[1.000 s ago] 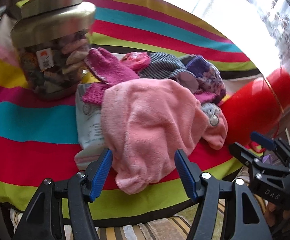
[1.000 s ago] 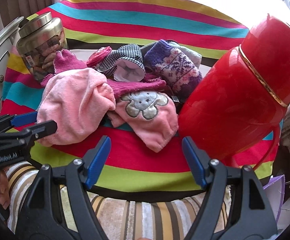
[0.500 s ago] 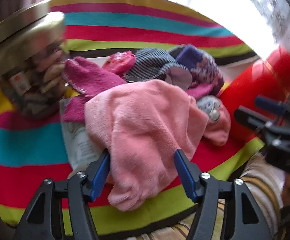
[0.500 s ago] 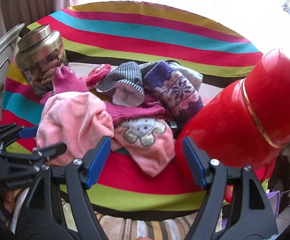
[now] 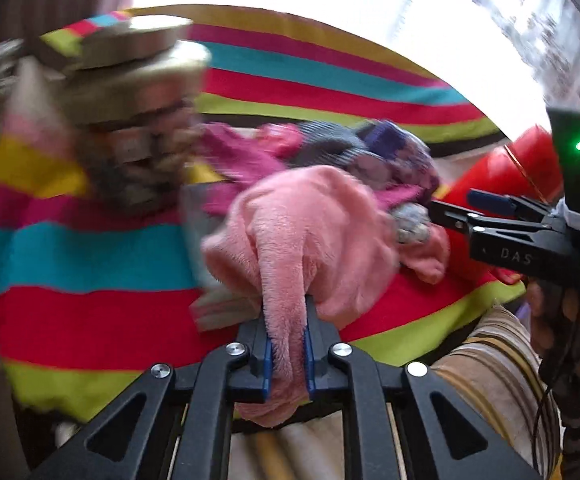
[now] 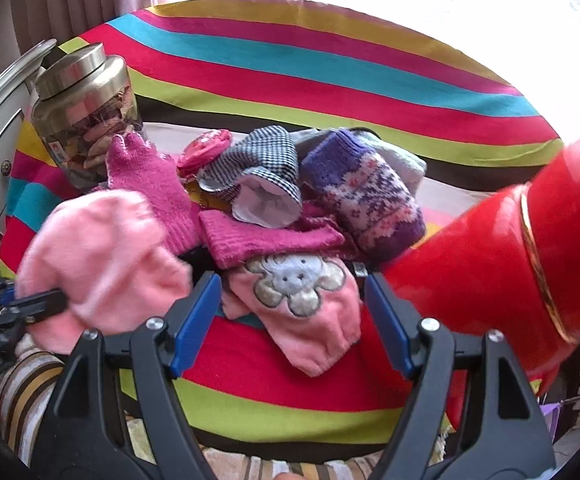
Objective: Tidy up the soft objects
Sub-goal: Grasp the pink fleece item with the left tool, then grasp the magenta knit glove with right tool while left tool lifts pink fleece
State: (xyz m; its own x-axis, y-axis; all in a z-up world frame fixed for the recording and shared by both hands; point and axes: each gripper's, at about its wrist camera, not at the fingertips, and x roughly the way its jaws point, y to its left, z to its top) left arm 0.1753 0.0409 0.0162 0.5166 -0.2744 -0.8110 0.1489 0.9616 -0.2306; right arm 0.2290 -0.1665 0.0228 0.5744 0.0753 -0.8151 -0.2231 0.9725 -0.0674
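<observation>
Up close in the left wrist view, the left gripper [image 5: 287,354] has just closed its blue pads on a fold of the fluffy pink mitten [image 5: 314,236], bunched and pulled toward the camera, well left of the red thermos [image 5: 502,184].

Over in the right wrist view, the right gripper [image 6: 292,324] stands wide and empty, just left of the thermos [image 6: 502,264], its blue pads either side of a second pink mitten [image 6: 310,312] with a grey flower-and-bear patch. The first mitten [image 6: 97,264] sits further left, blurred.
</observation>
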